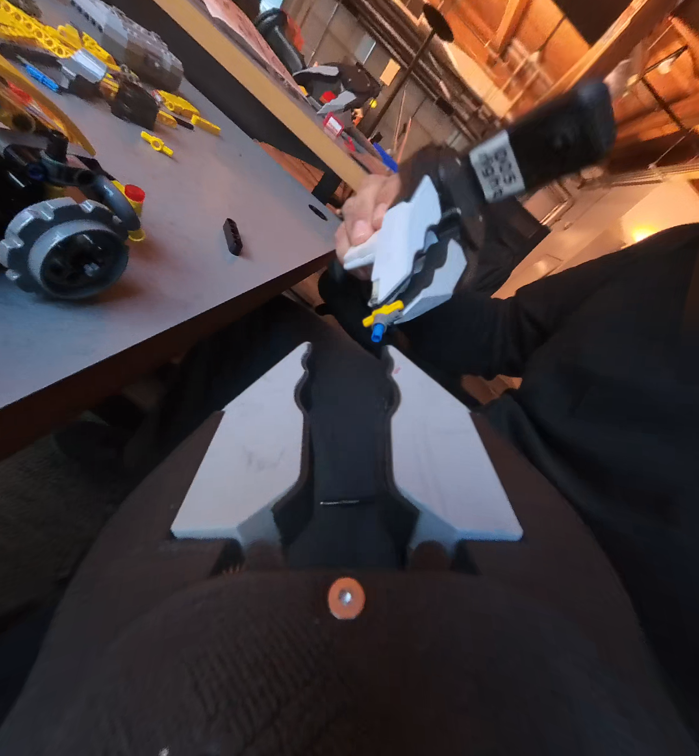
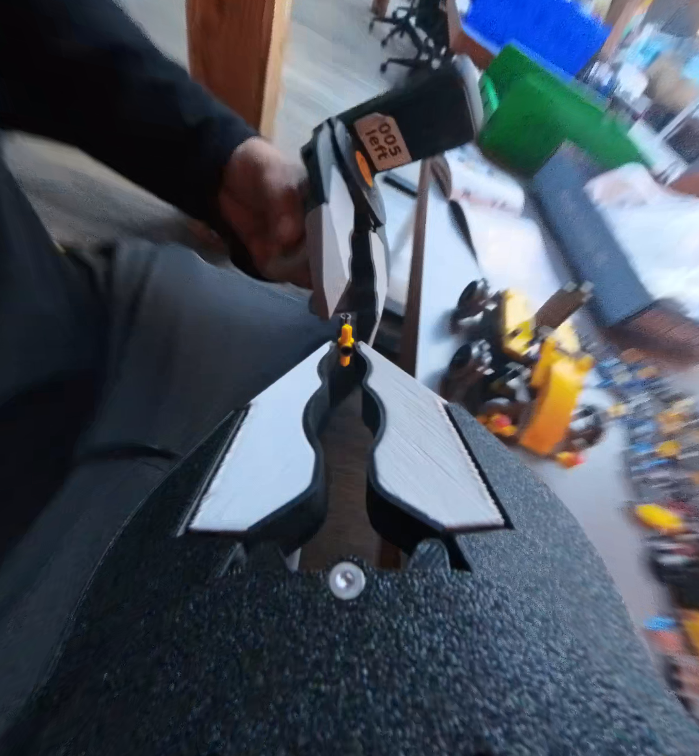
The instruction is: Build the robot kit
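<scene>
My right gripper [image 2: 345,347] is shut on a small yellow cross-shaped connector [image 2: 345,343]. A short pin sticks out of the connector's front and looks blue in the left wrist view [image 1: 377,333]. That view shows the right gripper [image 1: 385,315] held by a hand just off the table's edge, with the connector [image 1: 382,313] at its tips. My left gripper [image 1: 348,347] is open and empty, its tips just short of the pin. It also shows in the right wrist view [image 2: 349,321], pointing down at the pin. Both grippers hover over the person's dark-clothed lap.
A grey table [image 1: 176,294] carries a toy vehicle with a grey-and-black wheel [image 1: 67,249], a short black beam [image 1: 233,236], a loose yellow piece [image 1: 157,143] and a pile of yellow parts [image 1: 32,28]. The right wrist view shows the blurred yellow vehicle [image 2: 544,392] and a green box [image 2: 544,114].
</scene>
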The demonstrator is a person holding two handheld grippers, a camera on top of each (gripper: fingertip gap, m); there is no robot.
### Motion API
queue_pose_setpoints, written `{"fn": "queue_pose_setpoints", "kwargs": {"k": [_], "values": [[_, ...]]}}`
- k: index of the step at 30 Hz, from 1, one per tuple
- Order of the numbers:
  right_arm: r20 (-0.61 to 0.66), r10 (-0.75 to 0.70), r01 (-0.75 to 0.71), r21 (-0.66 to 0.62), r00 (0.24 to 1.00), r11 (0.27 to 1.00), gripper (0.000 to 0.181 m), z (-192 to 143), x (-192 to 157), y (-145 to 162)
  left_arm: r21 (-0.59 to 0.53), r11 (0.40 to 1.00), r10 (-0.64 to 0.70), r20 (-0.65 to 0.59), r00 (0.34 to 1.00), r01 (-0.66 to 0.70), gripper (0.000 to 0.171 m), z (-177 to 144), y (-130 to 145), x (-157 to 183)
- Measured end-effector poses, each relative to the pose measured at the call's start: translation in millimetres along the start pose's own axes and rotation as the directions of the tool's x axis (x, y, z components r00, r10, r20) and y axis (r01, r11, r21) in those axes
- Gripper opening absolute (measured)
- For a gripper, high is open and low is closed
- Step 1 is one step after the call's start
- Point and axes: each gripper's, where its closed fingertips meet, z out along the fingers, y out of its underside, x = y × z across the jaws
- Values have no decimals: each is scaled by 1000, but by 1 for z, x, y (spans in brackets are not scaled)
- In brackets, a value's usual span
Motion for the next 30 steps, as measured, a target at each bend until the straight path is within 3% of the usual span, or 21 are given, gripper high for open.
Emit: {"fn": "queue_pose_setpoints", "kwargs": {"k": [3, 8, 13, 17, 24, 30], "values": [[-122, -300, 293, -67, 946, 954, 6, -1, -1, -5, 25, 998, -51, -92, 994, 54, 38, 0, -4, 12], [-164, -443, 415, -175, 882, 893, 6, 7, -4, 2, -28, 999, -42, -166, 985, 38, 31, 4, 5, 25], [-236, -429, 397, -173, 872, 901, 6, -5, 11, -4, -17, 998, -60, -122, 991, 59, 19, 2, 6, 15], [-281, -398, 360, -176, 873, 916, 6, -14, 26, -2, -16, 999, -33, -37, 999, 32, 22, 2, 9, 2], [-350, -396, 319, -259, 849, 912, 6, -28, 55, 19, -123, 991, 61, 105, 993, -48, 24, 10, 27, -13], [-505, -287, 146, -300, 814, 943, 6, -71, 94, 41, -215, 971, 148, 179, 973, -108, 22, 16, 40, -13]]}}
